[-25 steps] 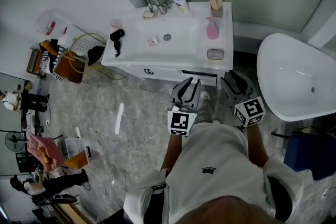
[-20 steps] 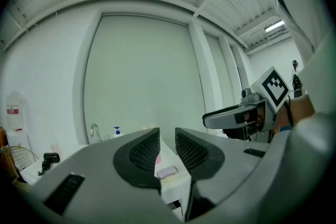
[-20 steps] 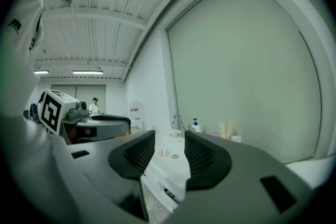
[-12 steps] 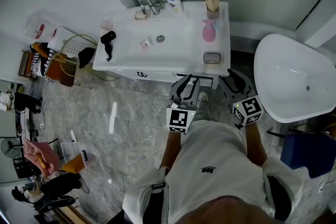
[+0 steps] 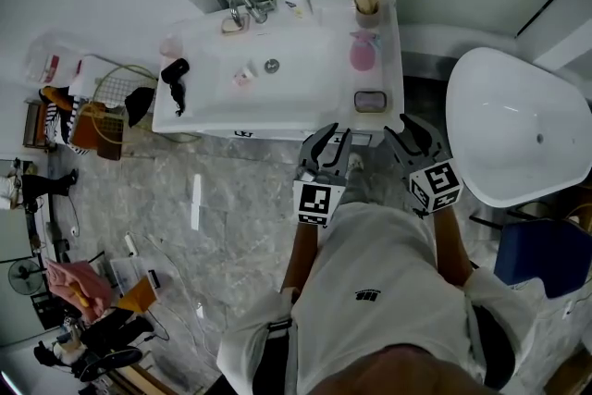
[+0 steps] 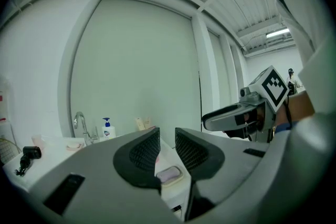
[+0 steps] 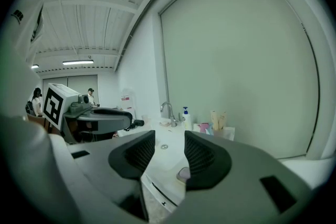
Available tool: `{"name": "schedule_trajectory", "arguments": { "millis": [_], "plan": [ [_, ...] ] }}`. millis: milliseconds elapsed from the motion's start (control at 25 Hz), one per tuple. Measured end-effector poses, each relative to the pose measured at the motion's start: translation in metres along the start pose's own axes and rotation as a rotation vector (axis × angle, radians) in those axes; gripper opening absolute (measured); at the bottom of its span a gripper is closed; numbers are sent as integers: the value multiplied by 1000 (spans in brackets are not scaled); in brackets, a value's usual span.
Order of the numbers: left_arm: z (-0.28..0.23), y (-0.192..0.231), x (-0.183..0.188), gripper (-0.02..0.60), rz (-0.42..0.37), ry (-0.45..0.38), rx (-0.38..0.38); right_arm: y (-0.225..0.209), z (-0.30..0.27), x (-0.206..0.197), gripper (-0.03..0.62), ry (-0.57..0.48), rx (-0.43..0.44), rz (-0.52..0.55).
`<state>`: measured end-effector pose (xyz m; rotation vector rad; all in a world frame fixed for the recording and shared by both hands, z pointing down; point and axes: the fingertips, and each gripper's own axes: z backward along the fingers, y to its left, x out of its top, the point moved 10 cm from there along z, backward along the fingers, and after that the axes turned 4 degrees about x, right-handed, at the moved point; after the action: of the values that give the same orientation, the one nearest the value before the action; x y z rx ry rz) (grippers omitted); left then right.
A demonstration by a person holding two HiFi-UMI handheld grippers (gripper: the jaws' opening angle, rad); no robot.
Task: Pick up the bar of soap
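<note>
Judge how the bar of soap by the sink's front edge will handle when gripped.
The bar of soap looks a solid rounded block: probably stiff and light. Its smooth surface may slip between jaws. Its shallow dish might shift too.

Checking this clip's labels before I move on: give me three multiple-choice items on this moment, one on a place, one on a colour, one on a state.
1. Where on the counter is the soap?
A. near right corner
B. far left corner
C. middle of the far edge

2. What colour is the hair dryer?
A. pink
B. black
C. yellow

3. How is the left gripper?
A. shut on the soap
B. shut, empty
C. open, empty

Answers:
1 A, the head view shows it at the near right corner.
2 B, it lies black at the counter's left end.
3 C, its jaws stand apart with nothing between them, and the soap lies beyond them.
</note>
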<state>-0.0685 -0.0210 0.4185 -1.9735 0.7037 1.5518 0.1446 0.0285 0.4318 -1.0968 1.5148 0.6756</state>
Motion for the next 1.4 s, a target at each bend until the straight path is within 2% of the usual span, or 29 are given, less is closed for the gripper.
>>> {"name": "schedule_trajectory", "arguments": {
  "millis": [680, 1400],
  "plan": [
    [-64, 44, -42, 93, 48, 113, -130, -33, -65, -21, 187, 191, -8, 16],
    [-136, 74, -90, 92, 73, 256, -273, -73, -119, -66, 187, 399, -23, 1]
  ]
}}
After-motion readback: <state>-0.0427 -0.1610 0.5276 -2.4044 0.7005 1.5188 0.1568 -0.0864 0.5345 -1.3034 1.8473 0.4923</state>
